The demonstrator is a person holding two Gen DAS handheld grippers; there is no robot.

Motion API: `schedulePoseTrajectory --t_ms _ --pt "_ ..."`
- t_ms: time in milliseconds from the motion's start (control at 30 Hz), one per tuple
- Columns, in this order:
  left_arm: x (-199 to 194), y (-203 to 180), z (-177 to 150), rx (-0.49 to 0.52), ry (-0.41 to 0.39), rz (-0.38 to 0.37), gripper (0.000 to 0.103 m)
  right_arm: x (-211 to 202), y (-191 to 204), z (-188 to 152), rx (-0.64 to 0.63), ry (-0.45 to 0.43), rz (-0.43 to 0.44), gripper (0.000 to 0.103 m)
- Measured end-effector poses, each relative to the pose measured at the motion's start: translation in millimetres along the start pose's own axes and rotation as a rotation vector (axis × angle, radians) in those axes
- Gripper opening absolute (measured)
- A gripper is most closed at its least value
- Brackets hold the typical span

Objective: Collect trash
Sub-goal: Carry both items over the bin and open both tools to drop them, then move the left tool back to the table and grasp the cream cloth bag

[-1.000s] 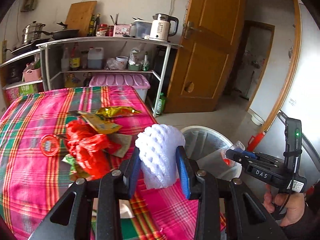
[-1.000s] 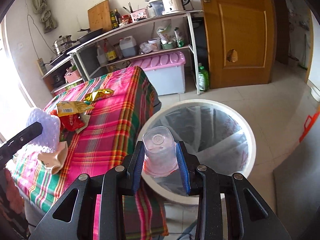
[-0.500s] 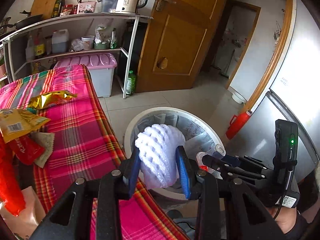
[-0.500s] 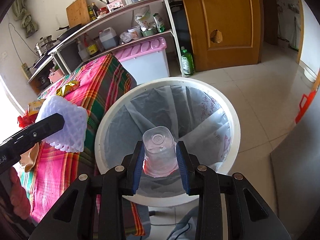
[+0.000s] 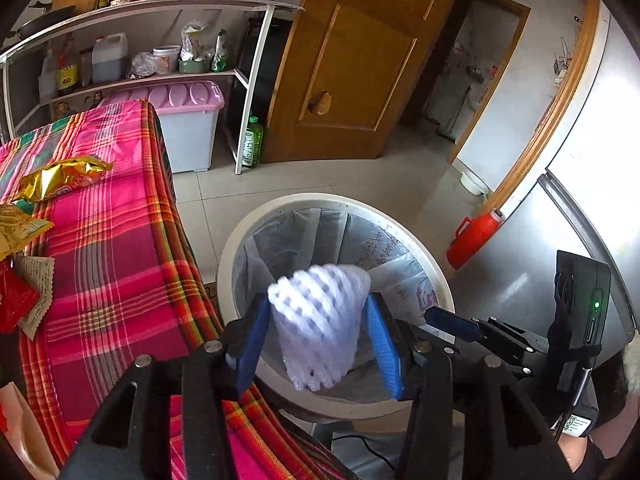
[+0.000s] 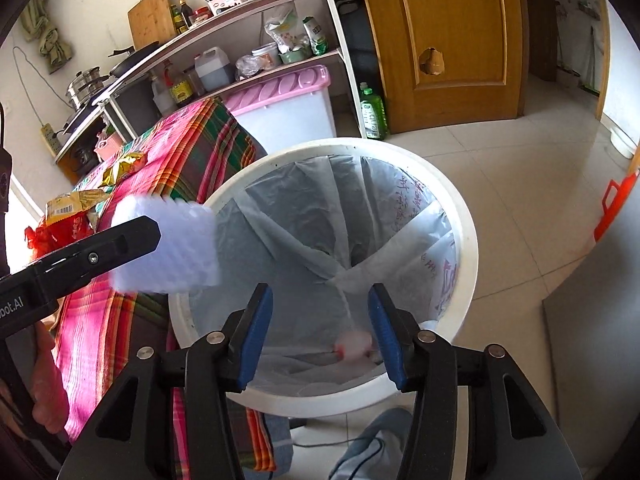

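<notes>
Blurred white foam net [image 5: 320, 320] hangs between the just-opened left claw [image 5: 320, 344]; right claw [image 6: 320, 336] gapes empty.

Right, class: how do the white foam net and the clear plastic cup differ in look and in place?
The foam net is white, webbed and opaque; the cup is clear, tinged pink. The foam net hangs within the left tool, above the bin; the cup is low inside it, beyond the right tool. Both tools' jaws have just been opening; both items look blurred.
</notes>
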State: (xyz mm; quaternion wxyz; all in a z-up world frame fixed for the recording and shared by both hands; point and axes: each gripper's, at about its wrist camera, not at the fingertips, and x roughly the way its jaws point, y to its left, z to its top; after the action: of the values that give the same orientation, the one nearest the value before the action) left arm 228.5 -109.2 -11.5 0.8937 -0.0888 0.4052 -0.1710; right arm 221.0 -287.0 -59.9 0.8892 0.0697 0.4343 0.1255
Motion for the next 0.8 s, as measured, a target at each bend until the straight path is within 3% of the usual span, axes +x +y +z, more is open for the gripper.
schedulePoseTrajectory --t_ms 400,800 --pt "-41.9 8.9 -8.5 -0.017 -0.103 0.004 0.054 -45.2 12.5 -0.9 -0.016 -0.110 -0.013 0.051" --pt "-104.5 24.4 -31.5 0.008 -0.214 0.099 0.054 -76.2 63.4 -8.7 -0.098 -0.186 0.024 0.051"
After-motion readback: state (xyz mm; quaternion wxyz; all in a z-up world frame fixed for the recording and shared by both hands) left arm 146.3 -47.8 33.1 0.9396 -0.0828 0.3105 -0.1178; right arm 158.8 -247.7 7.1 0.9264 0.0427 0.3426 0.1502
